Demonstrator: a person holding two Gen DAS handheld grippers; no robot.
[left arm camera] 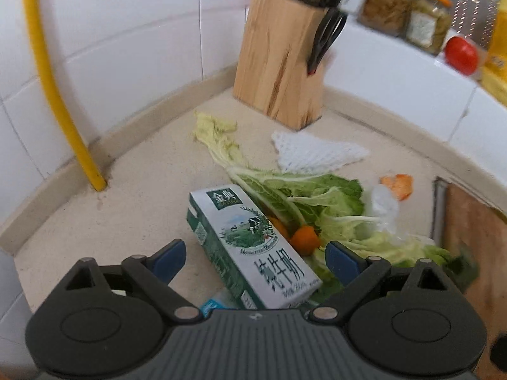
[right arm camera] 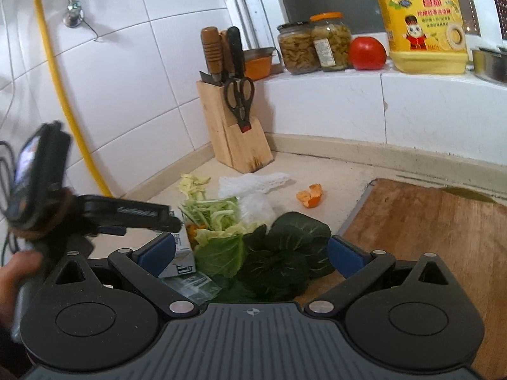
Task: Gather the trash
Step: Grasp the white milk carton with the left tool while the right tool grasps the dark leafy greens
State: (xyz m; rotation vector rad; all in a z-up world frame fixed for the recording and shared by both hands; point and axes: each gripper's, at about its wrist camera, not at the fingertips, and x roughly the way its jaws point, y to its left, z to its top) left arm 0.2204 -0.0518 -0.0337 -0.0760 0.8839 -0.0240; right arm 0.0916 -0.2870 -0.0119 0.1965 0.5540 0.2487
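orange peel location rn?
Orange peel lies on the counter, apart from the pile, between white mesh and cutting board.

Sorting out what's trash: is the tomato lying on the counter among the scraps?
No, the tomato sits up on the window ledge beside the jars.

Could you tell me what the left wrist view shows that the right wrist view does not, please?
Only the left wrist view shows the milk carton's printed top face, lying between the open left gripper's jaws. Only the right wrist view shows the dark green leaf, the yellow detergent jug and the person's hand. Both show the knife block, the orange peel and the tomato.
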